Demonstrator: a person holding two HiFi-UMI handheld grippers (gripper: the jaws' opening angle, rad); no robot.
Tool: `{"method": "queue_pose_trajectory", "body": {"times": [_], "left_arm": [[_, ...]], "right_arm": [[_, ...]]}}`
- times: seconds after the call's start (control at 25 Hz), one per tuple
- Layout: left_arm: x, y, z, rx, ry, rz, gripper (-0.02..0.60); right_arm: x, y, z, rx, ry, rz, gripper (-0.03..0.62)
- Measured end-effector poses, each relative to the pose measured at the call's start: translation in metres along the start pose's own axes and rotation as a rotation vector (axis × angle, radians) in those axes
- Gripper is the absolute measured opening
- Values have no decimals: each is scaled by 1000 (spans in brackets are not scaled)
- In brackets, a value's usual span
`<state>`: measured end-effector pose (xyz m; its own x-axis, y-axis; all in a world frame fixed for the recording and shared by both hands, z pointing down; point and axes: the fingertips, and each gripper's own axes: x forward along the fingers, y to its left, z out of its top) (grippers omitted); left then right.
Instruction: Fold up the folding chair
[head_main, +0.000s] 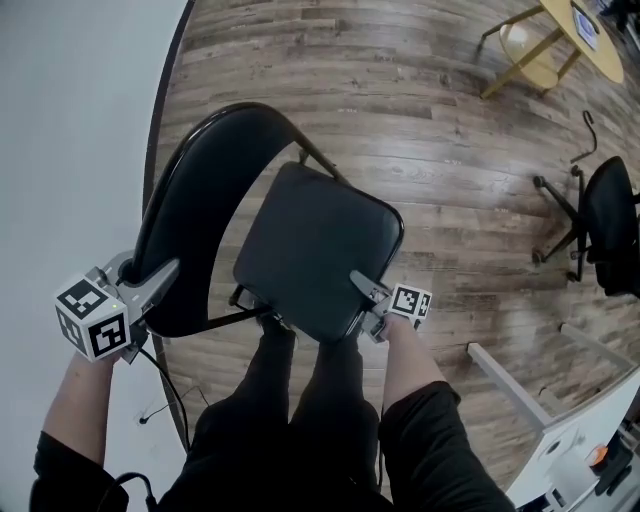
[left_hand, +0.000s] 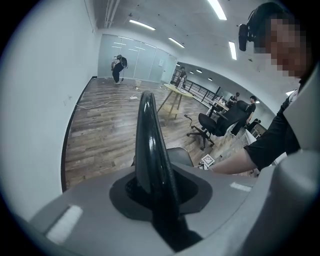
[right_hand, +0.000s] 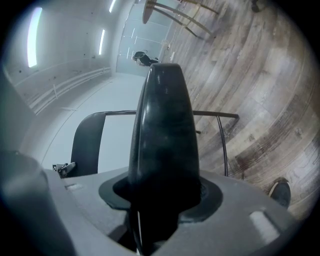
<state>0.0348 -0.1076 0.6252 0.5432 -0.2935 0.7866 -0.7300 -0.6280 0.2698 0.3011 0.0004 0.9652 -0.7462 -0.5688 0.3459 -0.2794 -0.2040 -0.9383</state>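
Note:
A black folding chair stands on the wood floor in front of me, with its padded seat (head_main: 315, 250) tilted and its curved backrest (head_main: 195, 210) to the left. My left gripper (head_main: 160, 280) is shut on the lower edge of the backrest (left_hand: 150, 145), which stands edge-on between the jaws in the left gripper view. My right gripper (head_main: 368, 295) is shut on the near edge of the seat (right_hand: 164, 130), whose thick padded rim fills the jaws. In the right gripper view the backrest (right_hand: 87, 145) and the left gripper (right_hand: 64, 169) show beyond, along with thin metal frame tubes.
A white wall (head_main: 70, 120) runs close along the left, with a cable (head_main: 165, 395) on the floor by it. My legs (head_main: 300, 400) stand right behind the chair. A black office chair (head_main: 600, 220), a yellow round table (head_main: 570, 40) and a white frame (head_main: 540, 400) stand to the right.

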Motion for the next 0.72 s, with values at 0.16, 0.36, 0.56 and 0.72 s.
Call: {"method": "queue_pose_trajectory", "body": {"times": [0.16,0.36,0.56,0.72], "left_arm": [[-1,-8,1,12,0,16,75],[-1,-24,4,26,7,48,74],[-1,-35,7,41,13,76,74],[-1,-43,9,49,18,91,74]], "right_arm": [[0,8,1,-11,1,-46,212],[2,21,1,-5,-1,-63,210],[4,30,1,-8,-3,-105,210],[6,37,2,-11,-3,-128,210]]}}
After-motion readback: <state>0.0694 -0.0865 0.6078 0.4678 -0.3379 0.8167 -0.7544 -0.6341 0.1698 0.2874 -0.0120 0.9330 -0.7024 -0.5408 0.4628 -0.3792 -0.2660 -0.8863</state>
